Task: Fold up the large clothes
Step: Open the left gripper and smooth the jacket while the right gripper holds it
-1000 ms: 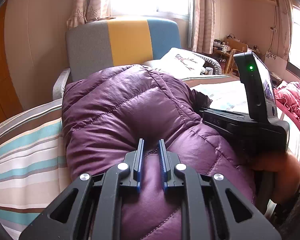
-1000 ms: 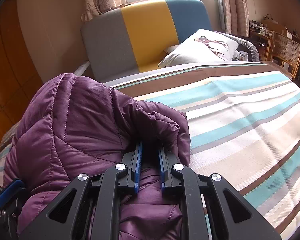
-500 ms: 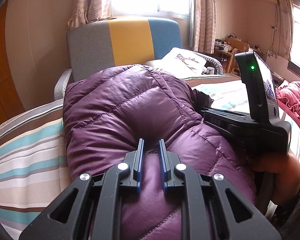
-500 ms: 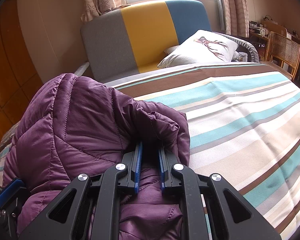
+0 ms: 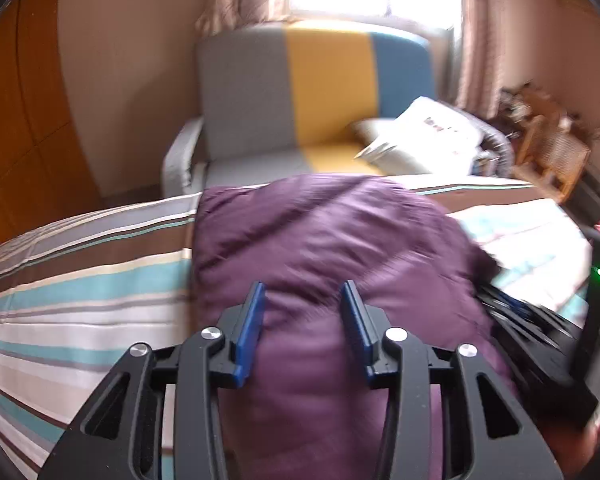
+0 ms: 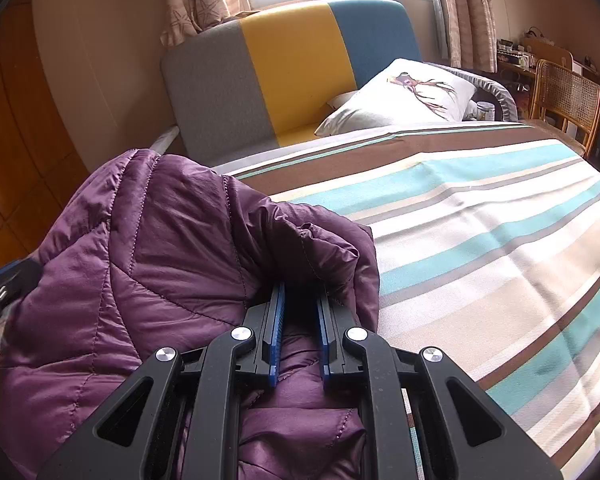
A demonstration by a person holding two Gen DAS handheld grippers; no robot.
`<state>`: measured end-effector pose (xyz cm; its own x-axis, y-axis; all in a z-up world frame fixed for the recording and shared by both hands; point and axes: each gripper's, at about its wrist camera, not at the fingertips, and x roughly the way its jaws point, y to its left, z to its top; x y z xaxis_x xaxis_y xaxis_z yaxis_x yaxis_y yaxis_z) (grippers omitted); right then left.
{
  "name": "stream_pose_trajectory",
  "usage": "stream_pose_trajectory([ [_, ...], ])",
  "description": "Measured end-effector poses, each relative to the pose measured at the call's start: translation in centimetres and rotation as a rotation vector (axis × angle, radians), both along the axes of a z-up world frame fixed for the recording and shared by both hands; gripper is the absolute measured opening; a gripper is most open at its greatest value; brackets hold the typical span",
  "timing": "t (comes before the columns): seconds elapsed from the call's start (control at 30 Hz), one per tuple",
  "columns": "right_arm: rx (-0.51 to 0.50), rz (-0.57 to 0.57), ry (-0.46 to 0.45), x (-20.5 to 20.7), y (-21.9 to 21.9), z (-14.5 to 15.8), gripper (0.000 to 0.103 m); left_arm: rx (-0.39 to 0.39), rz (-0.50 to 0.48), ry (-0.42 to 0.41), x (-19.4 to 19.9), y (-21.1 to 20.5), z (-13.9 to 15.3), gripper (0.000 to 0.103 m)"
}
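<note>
A purple quilted down jacket (image 5: 324, 240) lies bunched on the striped bed (image 5: 80, 288). My left gripper (image 5: 302, 292) is open, its blue-padded fingers (image 5: 252, 320) spread apart above the jacket; this view is blurred. In the right wrist view the jacket (image 6: 148, 248) fills the left half. My right gripper (image 6: 300, 292) is shut on a fold of the jacket, fingertips buried under the fabric. The right gripper's body (image 5: 556, 344) shows at the right edge of the left wrist view.
A grey, yellow and blue sofa (image 6: 292, 64) stands beyond the bed with a white pillow (image 6: 404, 96) on it. A rattan chair (image 6: 564, 96) is at the far right. Striped bed cover (image 6: 480, 232) spreads to the right of the jacket. Wooden panelling lines the left wall.
My left gripper has opened and let go of the jacket, and its view has shifted fast, showing more of the bed. The jacket sits lower there. The right gripper keeps its hold.
</note>
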<state>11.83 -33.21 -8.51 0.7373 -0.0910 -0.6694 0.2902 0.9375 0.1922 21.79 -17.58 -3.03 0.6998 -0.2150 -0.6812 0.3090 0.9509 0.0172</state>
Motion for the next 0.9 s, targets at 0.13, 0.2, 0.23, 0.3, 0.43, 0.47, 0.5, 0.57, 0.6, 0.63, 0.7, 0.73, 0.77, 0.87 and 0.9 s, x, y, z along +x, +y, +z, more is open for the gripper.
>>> stream_pose_trajectory([
  [0.13,-0.01,-0.002,0.005,0.1,0.1,0.0,0.013,0.057,0.045,0.052,4.0,-0.1,-2.5,0.042],
  [0.2,-0.008,-0.002,0.009,0.3,0.2,0.0,0.013,0.068,0.038,0.07,5.0,-0.2,-3.8,0.043],
  [0.23,-0.008,-0.002,0.014,0.4,0.2,-0.1,0.013,0.079,0.031,0.075,5.3,-0.2,-4.5,0.043],
  [0.3,-0.009,-0.005,0.017,0.6,0.3,-0.1,0.013,0.073,0.022,0.093,5.9,-0.1,-5.6,0.043],
  [0.43,-0.008,-0.008,0.02,0.9,0.3,-0.2,0.013,0.071,0.01,0.088,6.1,0.0,-6.1,0.043],
  [0.47,-0.009,-0.008,0.02,0.9,0.3,-0.2,0.013,0.069,0.01,0.083,5.9,-0.1,-6.0,0.043],
  [0.5,-0.011,-0.008,0.019,0.9,0.3,-0.2,0.013,0.064,0.01,0.081,5.7,0.1,-5.9,0.043],
  [0.57,-0.011,-0.008,0.016,0.8,0.4,-0.1,0.013,0.038,0.015,0.063,4.5,0.6,-5.2,0.045],
  [0.6,-0.006,-0.008,0.015,0.8,0.3,-0.1,0.013,0.024,0.02,0.054,3.9,0.9,-5.0,0.054],
  [0.63,-0.004,-0.008,0.013,0.7,0.3,0.0,0.013,0.002,0.043,0.033,3.0,1.6,-4.6,0.06],
  [0.7,-0.004,-0.005,0.006,0.3,0.2,0.2,0.013,-0.058,0.071,0.018,1.0,3.1,-3.9,0.076],
  [0.73,-0.006,0.0,0.004,0.1,0.2,0.5,0.015,-0.093,0.07,0.024,0.1,3.7,-3.7,0.077],
  [0.77,-0.011,0.006,0.0,-0.3,0.3,0.9,0.015,-0.12,0.065,0.026,-0.7,4.2,-3.4,0.077],
  [0.87,-0.003,0.007,-0.011,-1.8,0.5,1.9,0.018,-0.156,0.047,0.013,-3.3,5.2,-2.5,0.086],
  [0.9,0.018,0.006,-0.025,-2.6,0.5,2.3,0.027,-0.166,0.024,0.009,-4.3,5.2,-2.3,0.086],
])
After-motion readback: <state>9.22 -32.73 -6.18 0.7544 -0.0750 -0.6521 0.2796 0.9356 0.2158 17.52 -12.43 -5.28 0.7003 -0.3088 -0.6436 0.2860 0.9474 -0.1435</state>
